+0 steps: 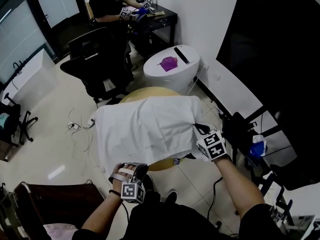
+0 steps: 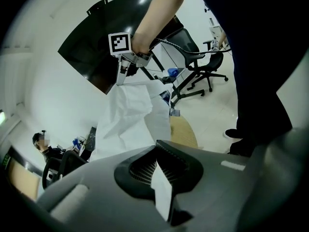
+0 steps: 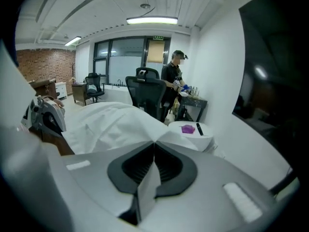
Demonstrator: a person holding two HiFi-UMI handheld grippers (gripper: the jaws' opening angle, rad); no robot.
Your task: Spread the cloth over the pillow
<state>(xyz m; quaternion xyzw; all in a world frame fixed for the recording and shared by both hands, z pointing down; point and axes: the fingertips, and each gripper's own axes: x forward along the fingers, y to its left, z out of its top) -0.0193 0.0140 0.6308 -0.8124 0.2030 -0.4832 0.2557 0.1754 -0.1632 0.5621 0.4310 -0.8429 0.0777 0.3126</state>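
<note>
Cloth [image 1: 145,129]: white and creased. It is the largest thing in the head view, at centre, draped over the pillow [image 1: 150,92]. The pillow shows only as a tan round rim at the cloth's 12 o'clock and again at its 6 o'clock. The rest is covered, and what it rests on cannot be seen.

Black panel [image 1: 280,49]: fills the 2 o'clock corner and is cut off by the frame.

Office chair [image 1: 97,64]: black, at 11 o'clock from the cloth. A person [image 1: 107,1] stands beyond it at a dark desk, cut off at the top edge.

White round stand [image 1: 165,76]: at 1 o'clock from the cloth, just past the pillow. It carries a purple item [image 1: 168,63] and a black bar [image 1: 181,55], both too small to identify.

Right gripper [image 1: 201,130]: at the cloth's 3 o'clock corner.
- In the right gripper view the jaws are closed together with a fold of cloth pinched between them.
- The sheet runs away from the tips toward 11 o'clock.
- The corner is lifted clear of the pillow.

Left gripper [image 1: 131,170]: at the cloth's 6 o'clock edge.
- In the left gripper view the jaws are pressed together on a thin strip of cloth.
- The sheet rises from the tips toward 11 o'clock.
- In the head view the tips are tucked under the hem and behind the hand, so they are hard to make out.

Loose cables on the floor [image 1: 80,129]: at 9 o'clock from the cloth.
</note>
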